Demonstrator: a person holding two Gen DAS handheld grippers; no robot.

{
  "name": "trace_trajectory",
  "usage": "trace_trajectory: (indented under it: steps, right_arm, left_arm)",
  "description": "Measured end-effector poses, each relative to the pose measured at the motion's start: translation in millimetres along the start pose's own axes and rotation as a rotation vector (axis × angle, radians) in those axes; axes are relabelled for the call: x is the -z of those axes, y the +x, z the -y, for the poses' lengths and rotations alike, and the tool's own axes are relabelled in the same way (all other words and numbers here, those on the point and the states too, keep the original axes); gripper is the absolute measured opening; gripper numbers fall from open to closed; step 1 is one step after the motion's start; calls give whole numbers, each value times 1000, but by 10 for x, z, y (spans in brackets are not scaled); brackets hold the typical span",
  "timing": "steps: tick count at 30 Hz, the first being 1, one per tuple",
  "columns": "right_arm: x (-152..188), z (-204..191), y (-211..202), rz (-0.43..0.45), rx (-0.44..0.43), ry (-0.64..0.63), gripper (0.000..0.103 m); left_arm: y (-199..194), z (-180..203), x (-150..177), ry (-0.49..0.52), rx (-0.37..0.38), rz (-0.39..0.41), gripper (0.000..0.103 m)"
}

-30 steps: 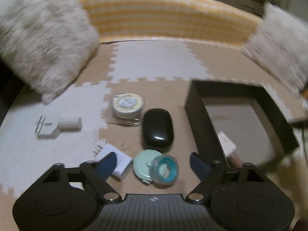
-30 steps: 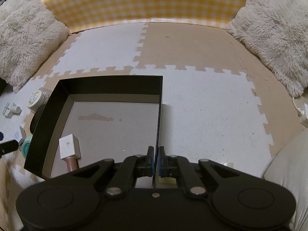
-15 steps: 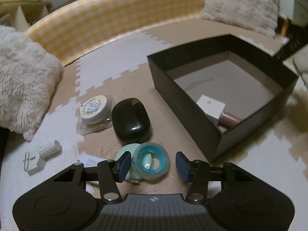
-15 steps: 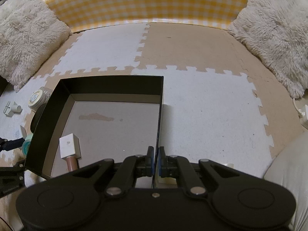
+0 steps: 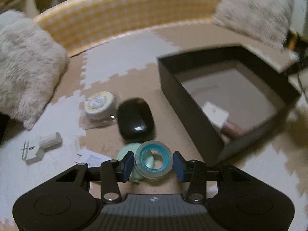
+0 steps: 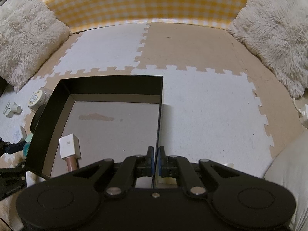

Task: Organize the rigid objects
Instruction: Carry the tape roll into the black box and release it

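In the left wrist view a clear tape roll with a teal core (image 5: 153,159) leans on a mint green disc (image 5: 126,155), between the open fingers of my left gripper (image 5: 153,164); neither pad touches it. Behind it lie a black oval case (image 5: 136,120) and a round white tin (image 5: 100,105). The black box (image 5: 184,104) stands to the right and holds a white-capped pink tube (image 5: 217,115). My right gripper (image 6: 156,160) is shut on the box's right wall (image 6: 160,115); the tube shows inside (image 6: 68,149).
A white plug adapter (image 5: 41,146) and a small white paper packet (image 5: 92,158) lie at the left on the foam mat. Fluffy cushions (image 6: 28,44) (image 6: 275,44) flank a yellow checked bolster (image 6: 150,3) at the back. A white object (image 6: 305,114) sits at the far right.
My left gripper has closed in around the tape roll, its fingers narrowing on both sides of it. My right gripper has stayed shut on the box wall.
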State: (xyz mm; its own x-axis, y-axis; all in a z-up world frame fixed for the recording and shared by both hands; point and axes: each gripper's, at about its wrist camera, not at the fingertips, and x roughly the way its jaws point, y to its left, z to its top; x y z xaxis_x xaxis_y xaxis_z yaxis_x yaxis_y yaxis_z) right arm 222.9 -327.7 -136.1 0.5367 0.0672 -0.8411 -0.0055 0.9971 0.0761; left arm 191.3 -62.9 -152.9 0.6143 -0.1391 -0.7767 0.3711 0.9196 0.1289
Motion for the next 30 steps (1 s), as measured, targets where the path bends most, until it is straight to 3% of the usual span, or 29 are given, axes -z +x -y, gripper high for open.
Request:
trace_trajectory:
  steps: [4,8,16,23,30]
  right_arm:
    - [-3,7,2,-1,-1,1,4]
    - [1,1,3,-1,2,-2,4]
    - [4,-10,9,-3,9,-8,4]
    - [4,-11,10,-3,9,-8,4]
    - [-2,-10,12,-6,9,-7,4]
  left_arm:
    - [-271,-137,-172,-142,55,110,45]
    - [-451,-49,-316,-181,151,182,45]
    - [-297,313,-475,-206,332,166,45]
    - [-109,621,-547,-205,400,159,45]
    - [16,789,-490,-145,395,140,46]
